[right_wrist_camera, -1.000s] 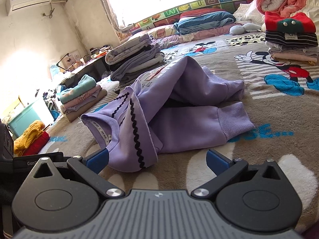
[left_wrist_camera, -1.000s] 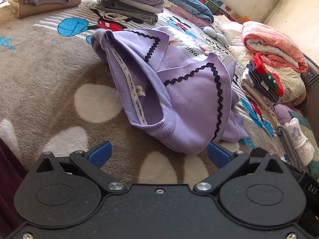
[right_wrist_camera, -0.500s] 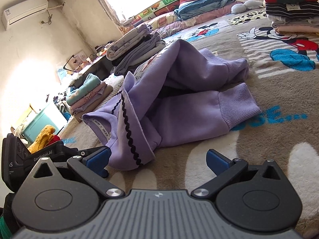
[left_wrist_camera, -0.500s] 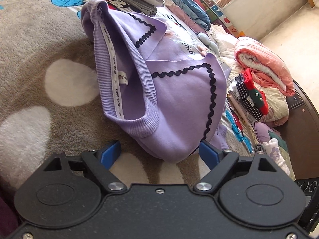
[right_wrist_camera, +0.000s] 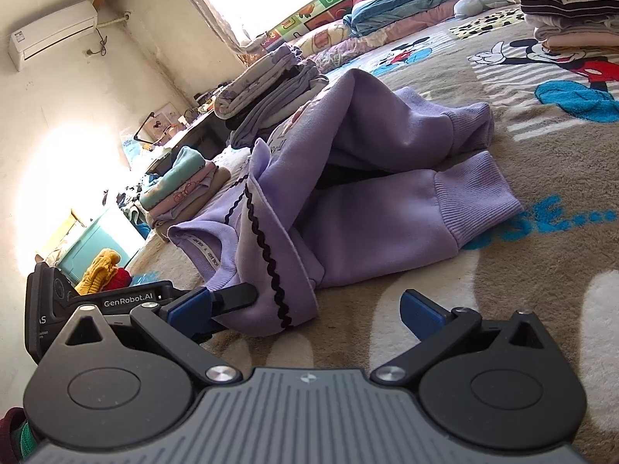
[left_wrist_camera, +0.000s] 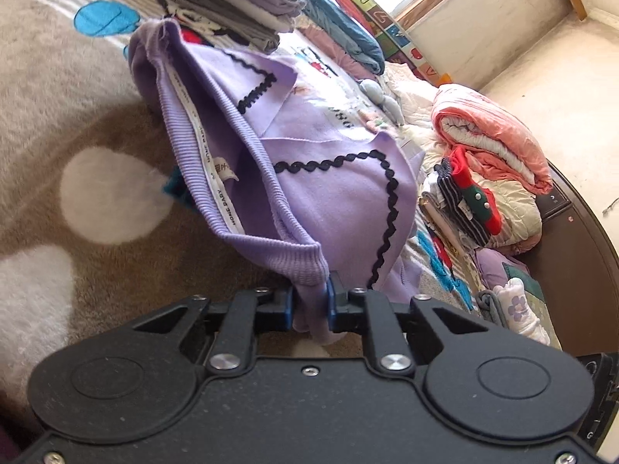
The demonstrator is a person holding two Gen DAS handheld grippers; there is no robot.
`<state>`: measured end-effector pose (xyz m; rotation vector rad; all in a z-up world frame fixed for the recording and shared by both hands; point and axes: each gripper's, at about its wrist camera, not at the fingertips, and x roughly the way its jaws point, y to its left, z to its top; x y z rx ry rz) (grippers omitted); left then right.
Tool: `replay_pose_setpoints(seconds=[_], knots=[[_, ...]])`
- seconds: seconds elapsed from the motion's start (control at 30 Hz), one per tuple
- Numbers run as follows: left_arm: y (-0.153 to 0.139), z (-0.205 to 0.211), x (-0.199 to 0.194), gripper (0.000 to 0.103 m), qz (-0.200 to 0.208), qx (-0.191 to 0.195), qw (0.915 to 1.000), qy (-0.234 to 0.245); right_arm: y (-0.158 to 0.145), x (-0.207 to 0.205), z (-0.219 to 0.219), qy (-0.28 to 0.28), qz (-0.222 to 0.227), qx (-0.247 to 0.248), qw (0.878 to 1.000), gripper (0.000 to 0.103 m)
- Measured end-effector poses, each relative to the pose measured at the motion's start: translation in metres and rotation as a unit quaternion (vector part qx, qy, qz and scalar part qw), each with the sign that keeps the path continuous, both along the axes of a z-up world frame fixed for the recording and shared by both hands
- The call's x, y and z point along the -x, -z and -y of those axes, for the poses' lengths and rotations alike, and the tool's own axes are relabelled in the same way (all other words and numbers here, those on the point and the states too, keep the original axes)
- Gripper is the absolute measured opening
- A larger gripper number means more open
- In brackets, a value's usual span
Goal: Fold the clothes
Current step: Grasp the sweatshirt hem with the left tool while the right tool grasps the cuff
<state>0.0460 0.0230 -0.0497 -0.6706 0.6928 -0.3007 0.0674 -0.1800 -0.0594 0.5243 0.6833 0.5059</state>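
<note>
Surface: a brown plush blanket with pale spots and cartoon-mouse print [right_wrist_camera: 541,178], spread over a bed in a sunlit room; white air conditioner [right_wrist_camera: 52,33] on the wall, upper left of the right wrist view.

Task item: a lilac fleece sweatshirt with black zigzag trim and ribbed cuffs [left_wrist_camera: 329,201], lying crumpled mid-blanket, centre of both views, its two sleeves [right_wrist_camera: 406,228] trailing toward the right of the right wrist view.

Left gripper [left_wrist_camera: 311,303]: jaws have just been closing and now pinch the ribbed neckline edge of the sweatshirt between the blue pads, lower centre of the frame.

Right gripper [right_wrist_camera: 309,305]: jaws spread wide, nothing between the pads; a trimmed corner of the sweatshirt lies just ahead of them, toward the left finger.

Surroundings: a stack of folded grey and lilac garments [left_wrist_camera: 240,4] at top centre of the left wrist view; a rolled coral-pink quilt [left_wrist_camera: 491,131] at right; a small folded pile in teal, pink and beige [right_wrist_camera: 182,181] at mid left of the right wrist view.

Step in hand: securing the garment for spreading; first corner taken.

Next move calls for: the right gripper to seize the opposite shoulder or collar edge, then both to lift and lay the sweatshirt flat, sleeves untangled.
</note>
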Motion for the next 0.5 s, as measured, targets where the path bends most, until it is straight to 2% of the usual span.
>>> replay_pose_setpoints(seconds=[0.2,0.33,0.5], knots=[[-0.018,-0.001,0.013,0.009,0.059,-0.025,0.9979,0.012,0.004,0.001,-0.002,-0.001,-0.001,0.003,1.000,0.102],[-0.027,-0.004,0.021,0.008,0.086,-0.033,0.9957,0.014,0.004,0.003,-0.004,-0.005,0.006,0.009,1.000,0.098],[-0.039,-0.001,0.029,0.008,0.114,-0.036,0.9926,0.022,-0.005,0.011,-0.013,-0.019,0.044,0.027,0.998,0.092]])
